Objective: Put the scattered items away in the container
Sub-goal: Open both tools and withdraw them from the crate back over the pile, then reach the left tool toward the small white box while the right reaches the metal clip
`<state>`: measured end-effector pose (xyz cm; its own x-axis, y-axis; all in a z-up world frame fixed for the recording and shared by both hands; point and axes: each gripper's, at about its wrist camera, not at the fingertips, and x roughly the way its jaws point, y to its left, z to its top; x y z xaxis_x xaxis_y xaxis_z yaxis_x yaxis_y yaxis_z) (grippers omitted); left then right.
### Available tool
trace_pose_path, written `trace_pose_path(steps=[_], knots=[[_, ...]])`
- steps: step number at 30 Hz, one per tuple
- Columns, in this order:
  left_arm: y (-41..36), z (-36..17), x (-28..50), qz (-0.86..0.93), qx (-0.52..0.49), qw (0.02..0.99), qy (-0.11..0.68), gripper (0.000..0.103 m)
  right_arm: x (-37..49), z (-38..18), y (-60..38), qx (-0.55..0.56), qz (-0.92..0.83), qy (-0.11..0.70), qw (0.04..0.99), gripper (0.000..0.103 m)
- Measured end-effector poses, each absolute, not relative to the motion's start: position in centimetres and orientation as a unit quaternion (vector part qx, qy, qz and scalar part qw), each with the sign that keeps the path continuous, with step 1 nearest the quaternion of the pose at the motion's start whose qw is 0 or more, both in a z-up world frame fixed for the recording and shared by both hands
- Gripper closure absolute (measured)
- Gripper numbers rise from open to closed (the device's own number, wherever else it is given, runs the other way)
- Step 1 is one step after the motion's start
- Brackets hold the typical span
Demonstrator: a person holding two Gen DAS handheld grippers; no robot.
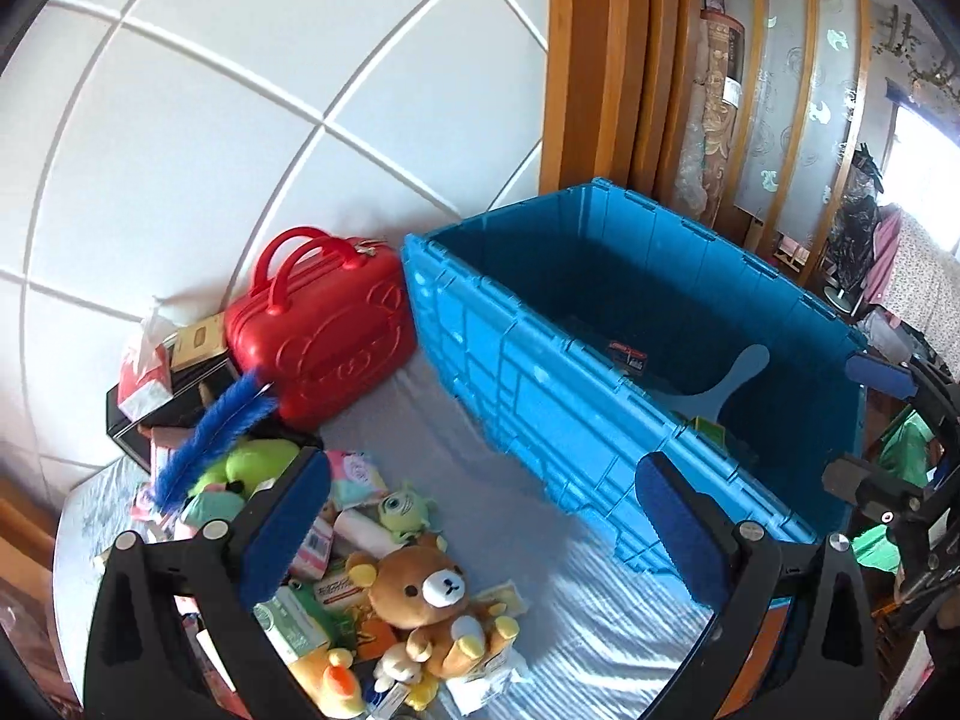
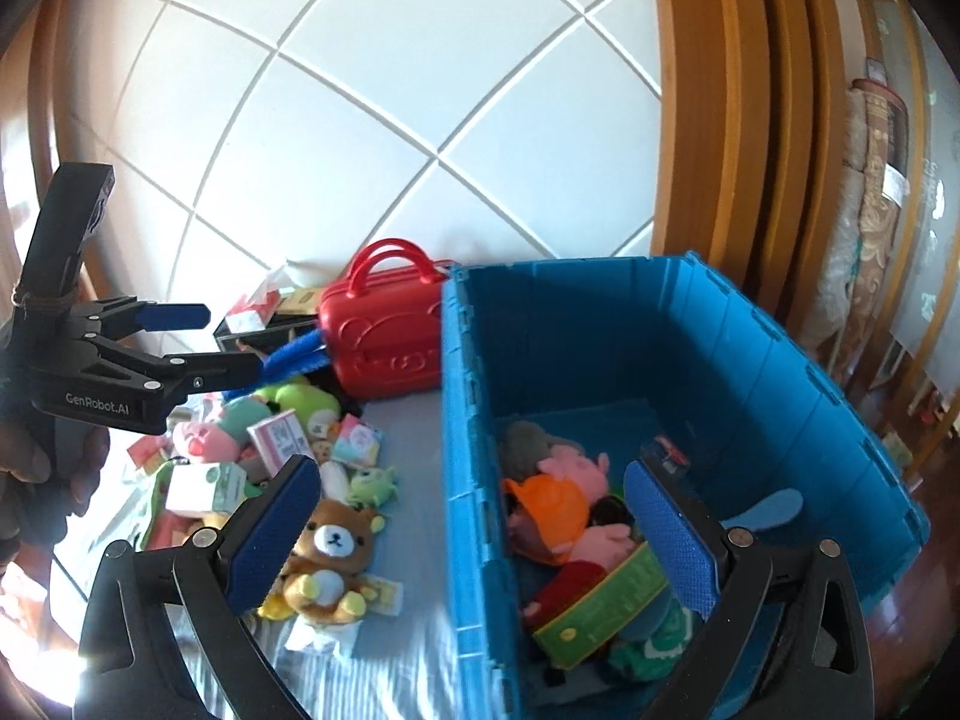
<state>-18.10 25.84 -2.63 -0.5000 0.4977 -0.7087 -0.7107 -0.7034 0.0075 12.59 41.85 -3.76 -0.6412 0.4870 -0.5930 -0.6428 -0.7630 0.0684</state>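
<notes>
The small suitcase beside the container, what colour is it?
Red, clearest in the left wrist view.

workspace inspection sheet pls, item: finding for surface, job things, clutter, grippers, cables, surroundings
surface: grey striped cloth, partly bare.
job's things: blue crate open, pig plush and more toys inside; brown bear plush and small boxes piled outside.
clutter: red case against the crate; blue feather on the pile.
grippers: left gripper open, empty; right gripper open, empty.
cables: nothing seen.
surroundings: white tiled wall, wooden frame.
</notes>
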Motion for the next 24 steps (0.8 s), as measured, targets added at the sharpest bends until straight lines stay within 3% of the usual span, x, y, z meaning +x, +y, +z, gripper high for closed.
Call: trace_pose_path(steps=[10, 24], knots=[[11.0, -7.7, -16.8, 0.863, -0.38, 0.288, 0.166, 0.0, 6.9, -7.5, 32.4, -0.329, 0.898, 0.128, 0.262, 0.0], [-3.3, -21.2, -12.2, 0.829, -0.487, 0.216, 0.169, 0.006, 0.8, -16.8, 24.9, -0.407, 0.881, 0.127, 0.208, 0.0]])
